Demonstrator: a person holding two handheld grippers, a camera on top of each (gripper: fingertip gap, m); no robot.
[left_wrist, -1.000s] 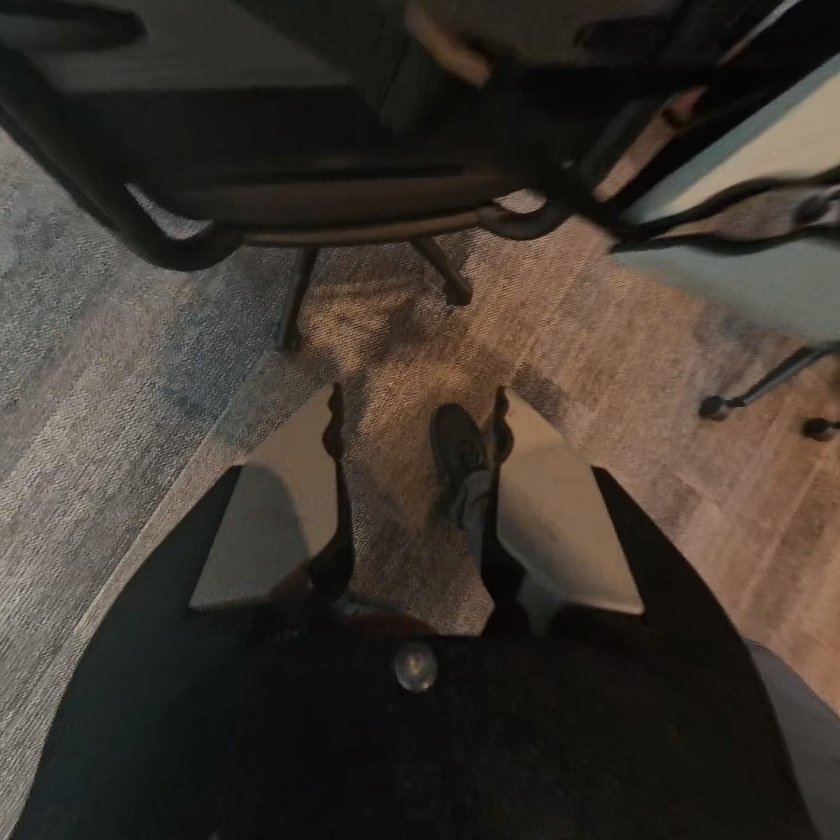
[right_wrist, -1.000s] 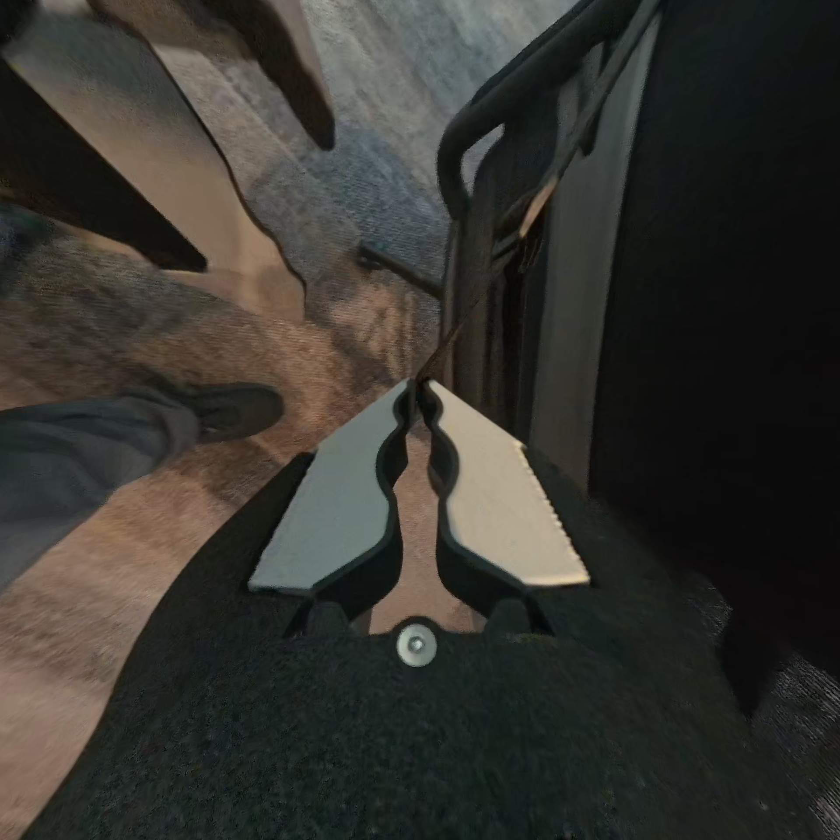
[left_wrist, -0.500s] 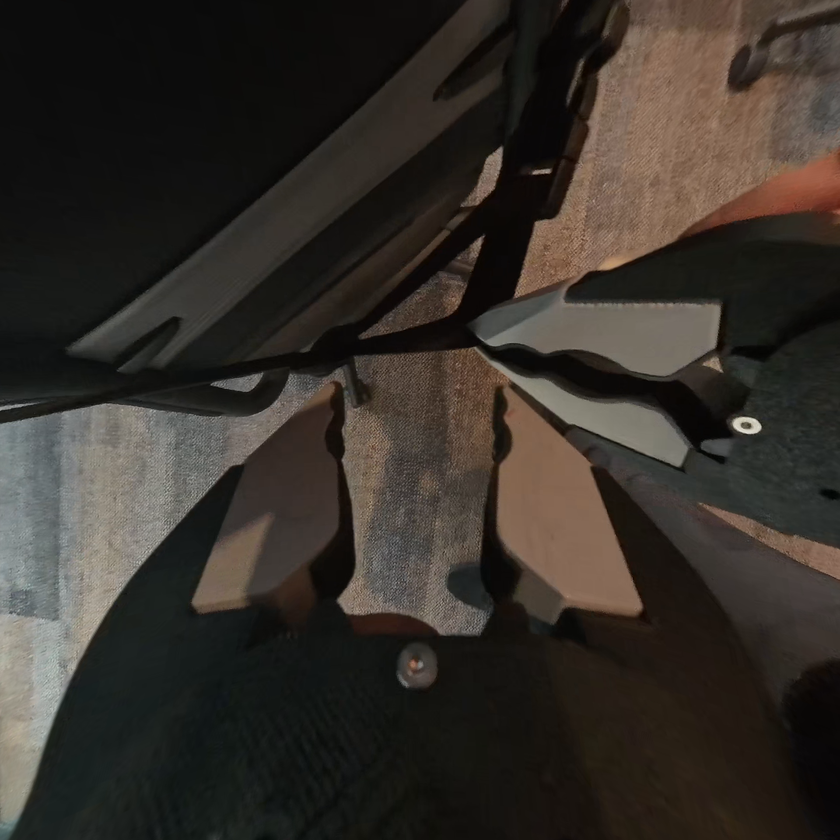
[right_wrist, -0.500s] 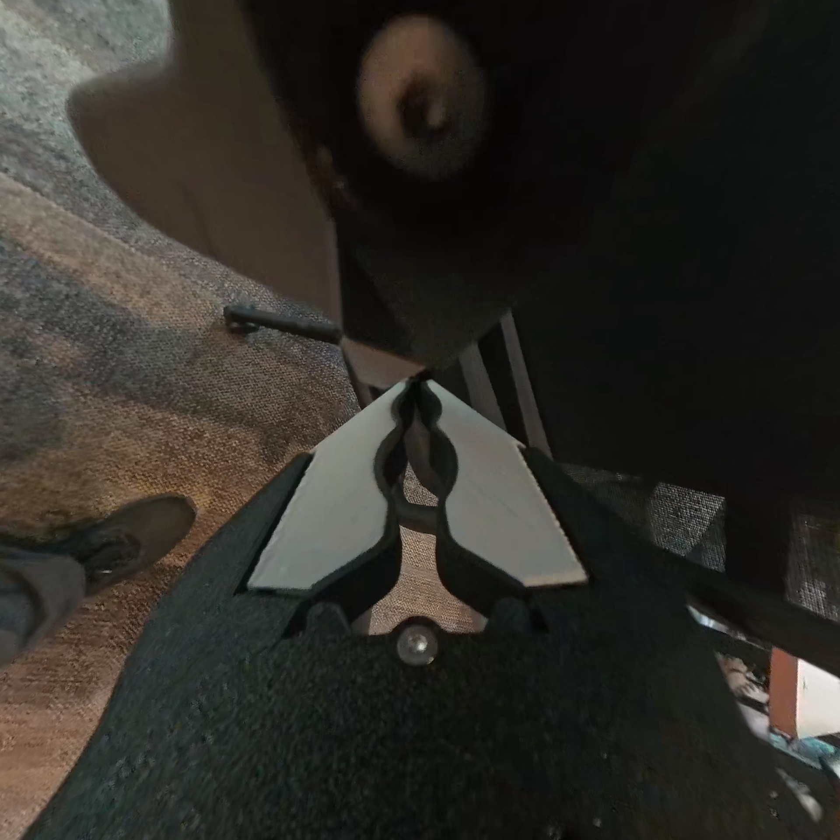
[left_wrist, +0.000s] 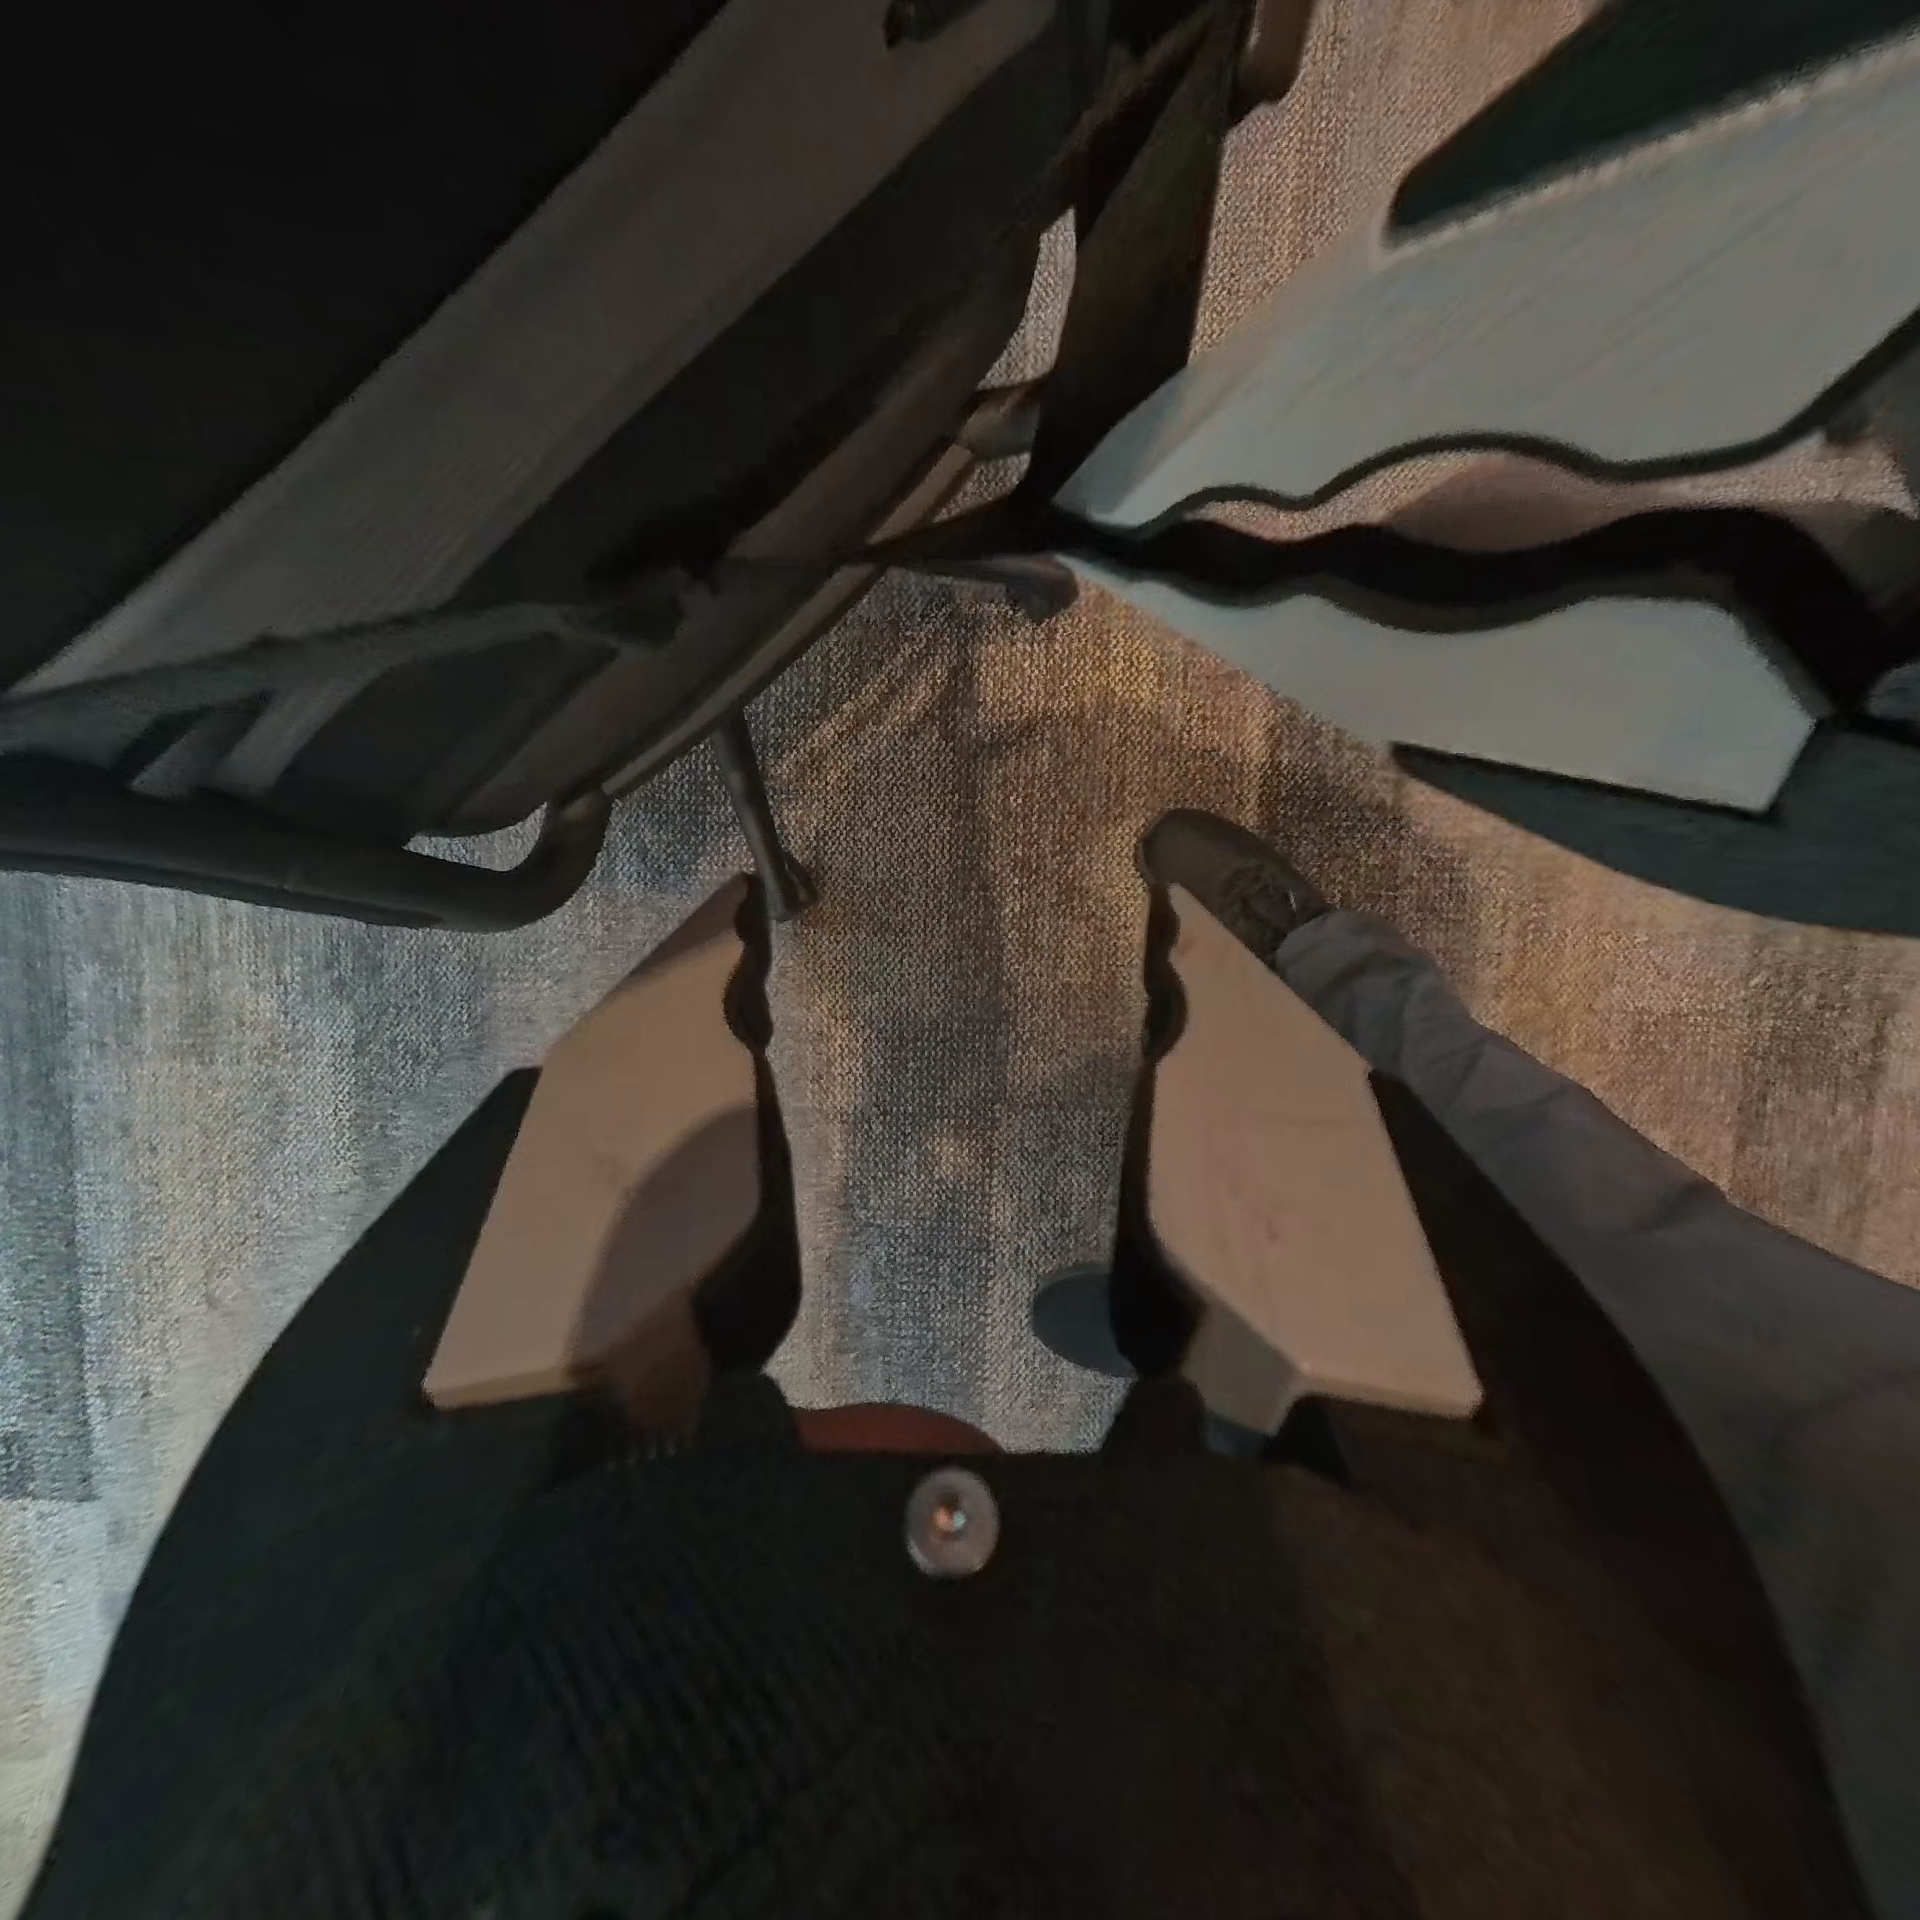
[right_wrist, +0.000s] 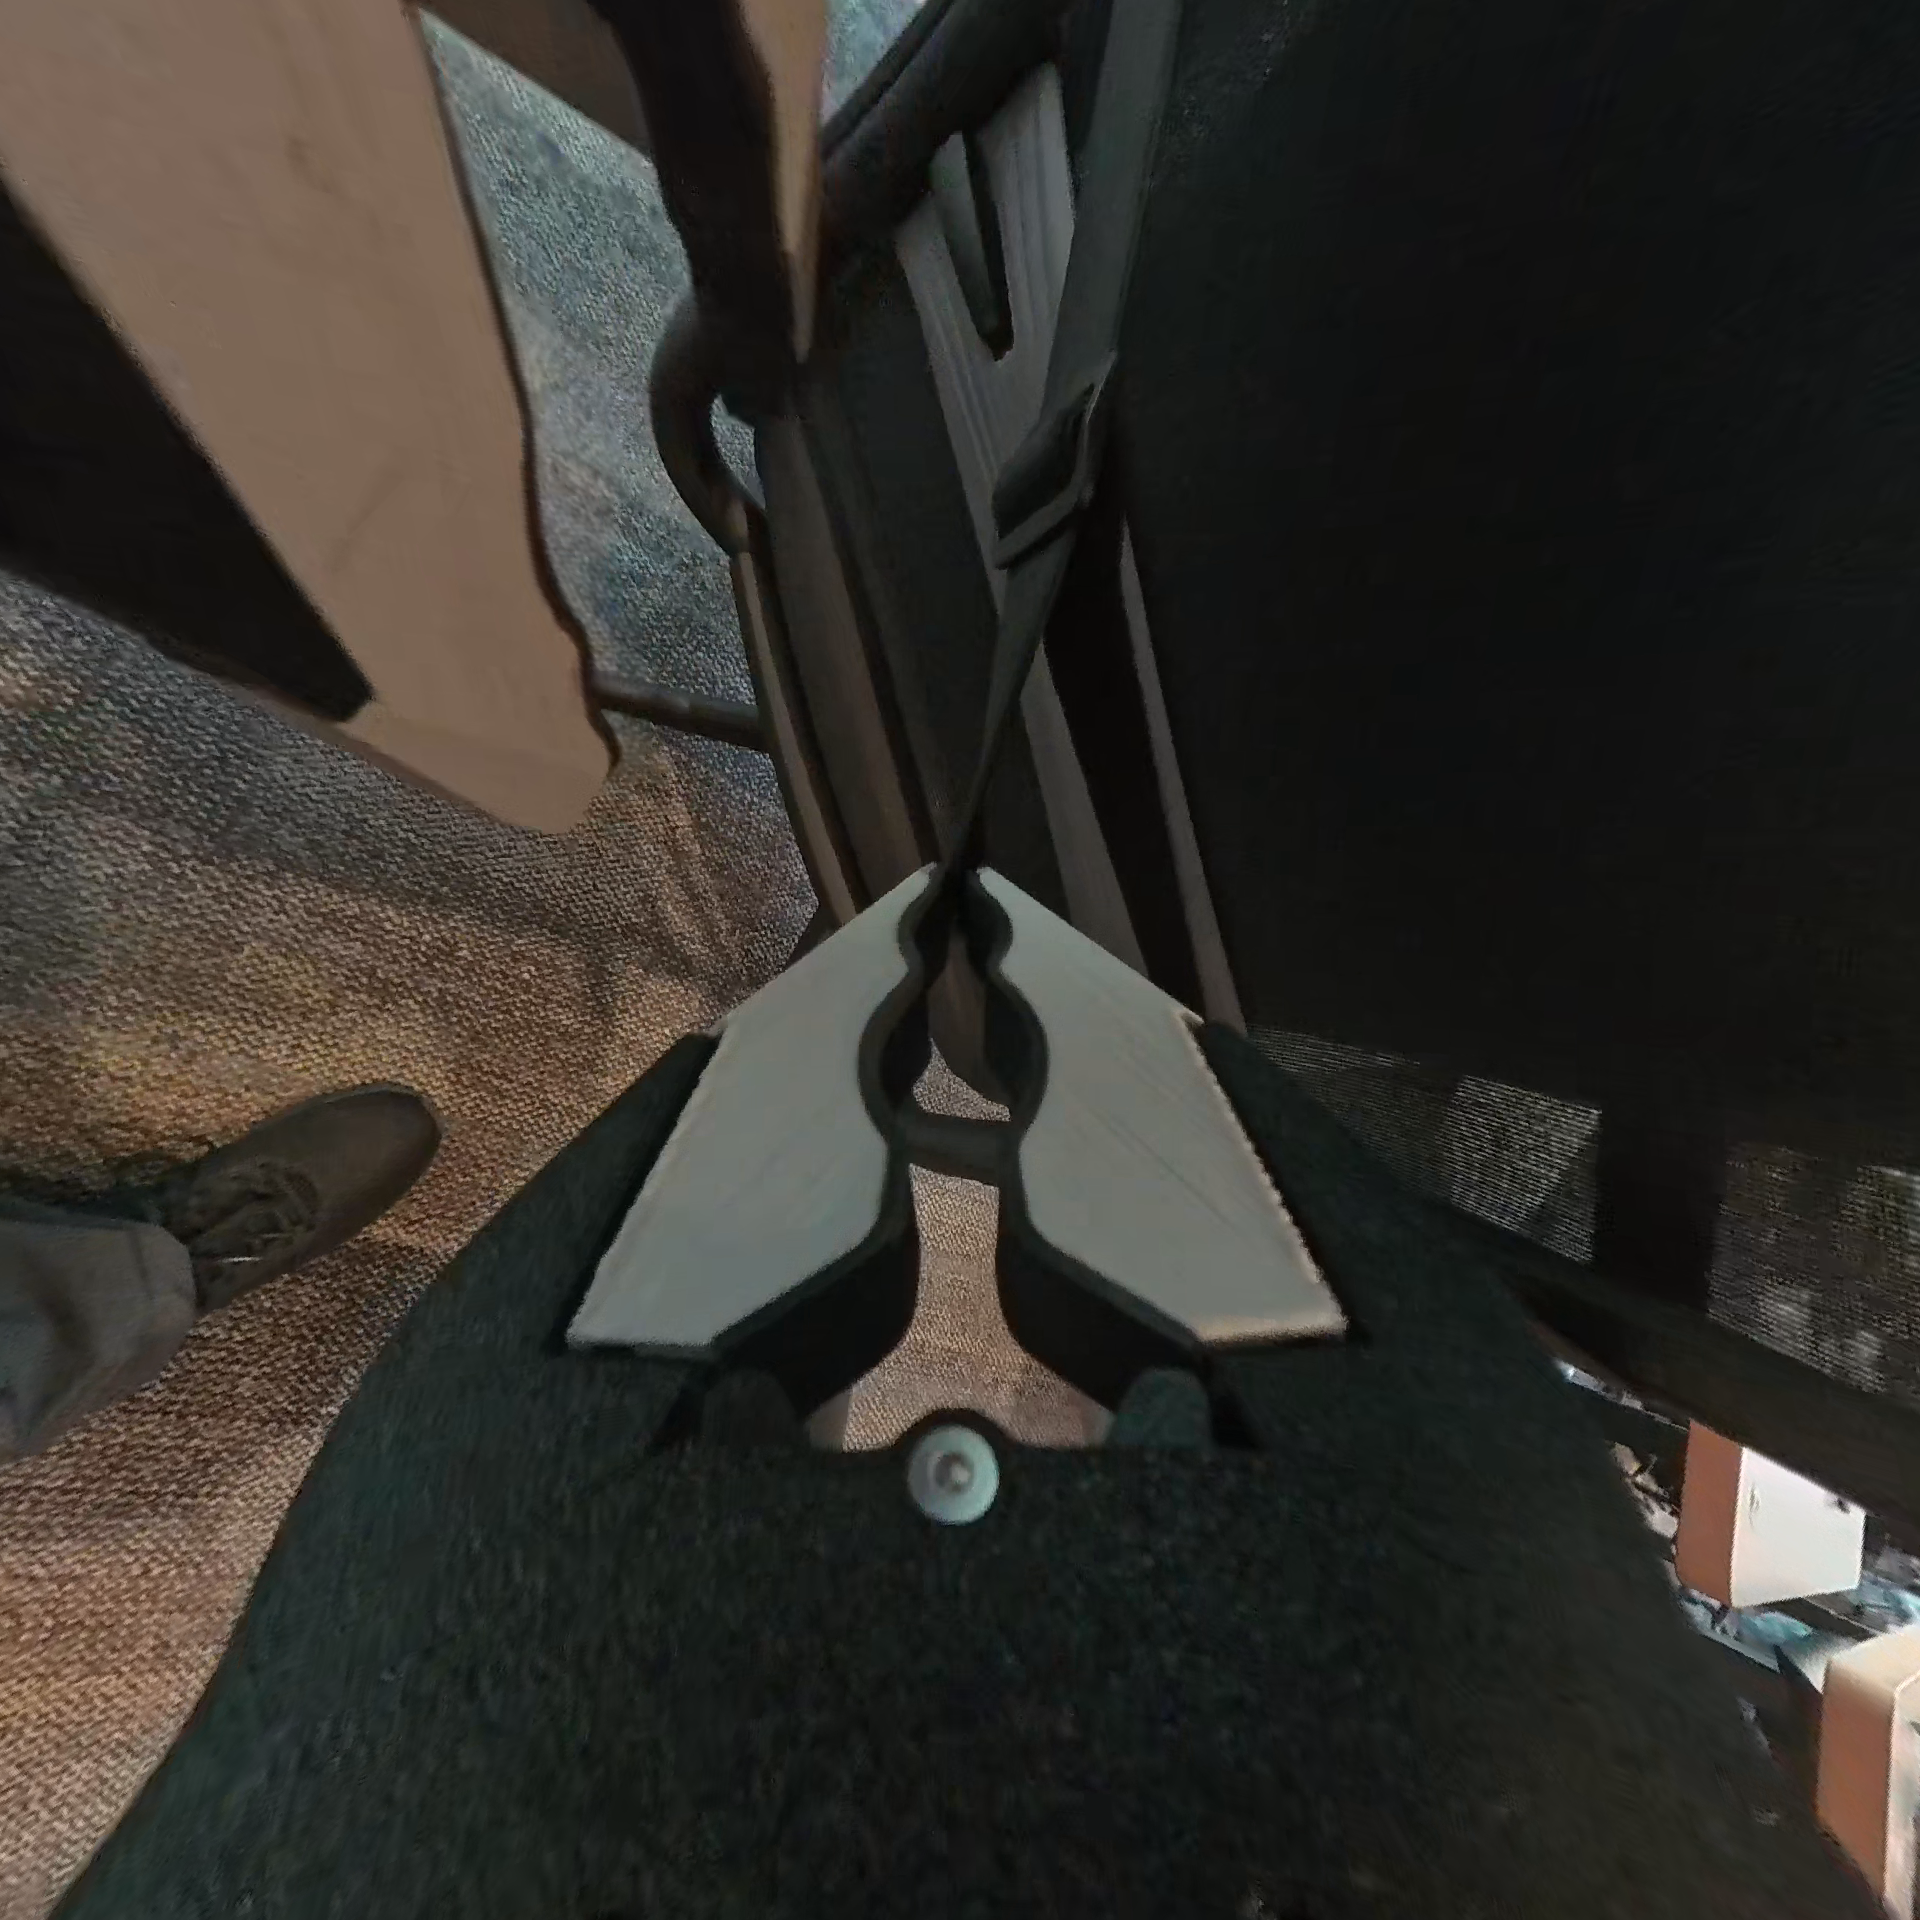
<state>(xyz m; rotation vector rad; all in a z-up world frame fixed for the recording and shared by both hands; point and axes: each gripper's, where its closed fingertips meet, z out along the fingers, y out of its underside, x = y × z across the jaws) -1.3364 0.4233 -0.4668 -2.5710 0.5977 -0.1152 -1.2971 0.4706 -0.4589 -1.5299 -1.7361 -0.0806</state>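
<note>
My right gripper (right_wrist: 951, 878) is shut on a thin black strap (right_wrist: 1013, 665). The strap runs up to a black buckle (right_wrist: 1049, 478) on a large dark object with grey panels (right_wrist: 1039, 260) and a black tube frame (right_wrist: 681, 405). My left gripper (left_wrist: 956, 914) is open and empty, hanging over the carpet just below that object (left_wrist: 520, 343). In the left wrist view the right gripper (left_wrist: 1070, 530) comes in from the upper right, tips at the strap (left_wrist: 1132, 239). One left finger (right_wrist: 312, 364) shows at the upper left of the right wrist view.
Grey-brown carpet (left_wrist: 312, 1091) lies below. A person's shoe (left_wrist: 1226, 883) and grey trouser leg (left_wrist: 1507, 1122) stand beside my left gripper; the shoe also shows in the right wrist view (right_wrist: 301, 1174). A thin black rod (left_wrist: 764, 842) is near my left fingertip. Boxes (right_wrist: 1787, 1527) sit at the lower right. About 7 cm separates my left fingertips from my right.
My left gripper has drawn back from in front of the right camera to its upper left. The right gripper stays shut on the strap. The shoe has come into the left wrist view.
</note>
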